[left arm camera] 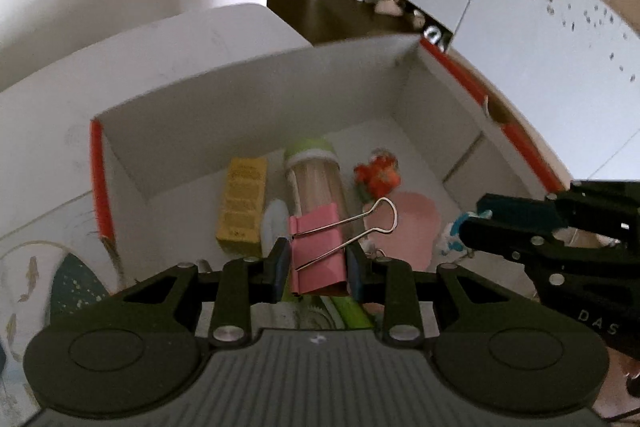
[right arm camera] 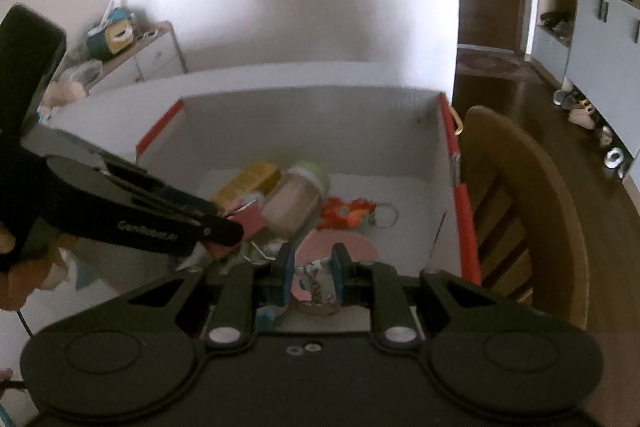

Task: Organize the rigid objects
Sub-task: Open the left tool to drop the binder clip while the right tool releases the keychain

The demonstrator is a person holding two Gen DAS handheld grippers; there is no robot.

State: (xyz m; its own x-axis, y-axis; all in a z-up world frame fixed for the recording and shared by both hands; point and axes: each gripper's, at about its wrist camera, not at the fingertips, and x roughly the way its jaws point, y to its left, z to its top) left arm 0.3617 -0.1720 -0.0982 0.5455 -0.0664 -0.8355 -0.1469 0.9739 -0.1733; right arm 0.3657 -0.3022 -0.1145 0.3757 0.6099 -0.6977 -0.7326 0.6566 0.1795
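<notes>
My left gripper [left arm camera: 318, 263] is shut on a pink binder clip [left arm camera: 318, 251] and holds it over the near edge of a white box with orange rims [left arm camera: 256, 95]. My right gripper [right arm camera: 312, 273] is shut on a small white and blue figurine [right arm camera: 316, 277] over the same box [right arm camera: 312, 119]; it shows at the right of the left wrist view [left arm camera: 472, 223]. Inside the box lie a yellow carton [left arm camera: 244, 203], a clear toothpick jar with a green lid [left arm camera: 316, 175], an orange keyring charm [left arm camera: 378, 175] and a pink disc [left arm camera: 412, 227].
A wooden chair [right arm camera: 516, 203] stands right of the box. A patterned plate [left arm camera: 36, 283] sits left of the box. White cabinets [left arm camera: 540, 27] and a dark floor lie beyond. A low shelf with toys [right arm camera: 120, 47] stands at the far left.
</notes>
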